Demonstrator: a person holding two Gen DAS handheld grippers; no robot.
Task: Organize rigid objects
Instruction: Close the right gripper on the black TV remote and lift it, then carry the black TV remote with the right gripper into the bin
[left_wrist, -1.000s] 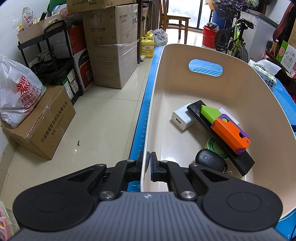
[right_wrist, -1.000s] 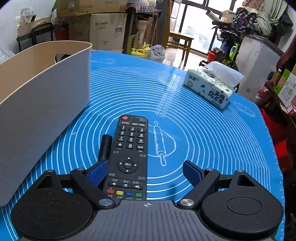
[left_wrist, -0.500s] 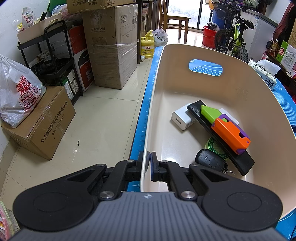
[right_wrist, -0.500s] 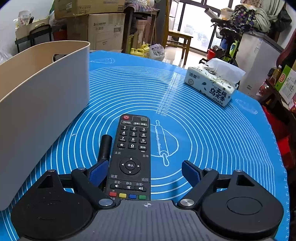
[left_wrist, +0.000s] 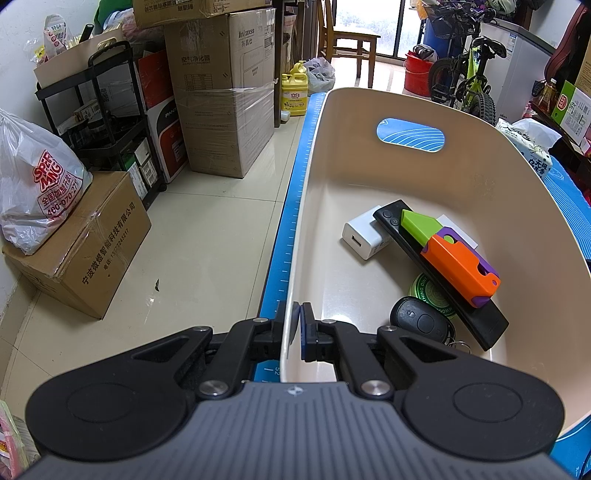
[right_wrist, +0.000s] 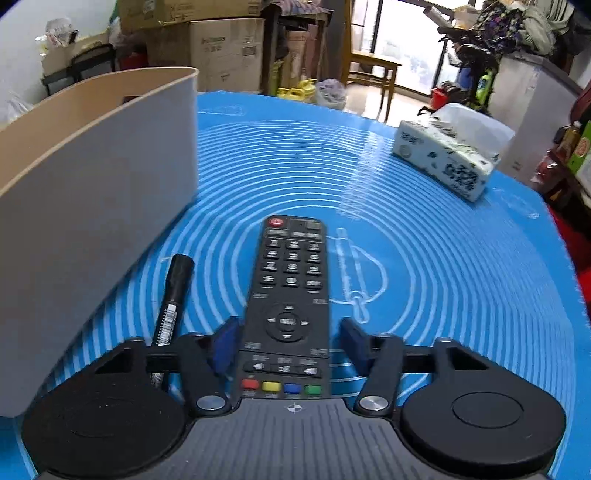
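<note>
A pack of tissues lies on the blue mat at two o'clock. Big brown boxes stand at eleven o'clock. A little bike stands at one o'clock.

The left gripper is pinched tight on the bin wall, one finger outside and one inside. The right gripper sits low over the mat, pointing forward. Its two blue pads stand on each side of the remote, with the left pad close to it and the right pad a little apart.
</note>
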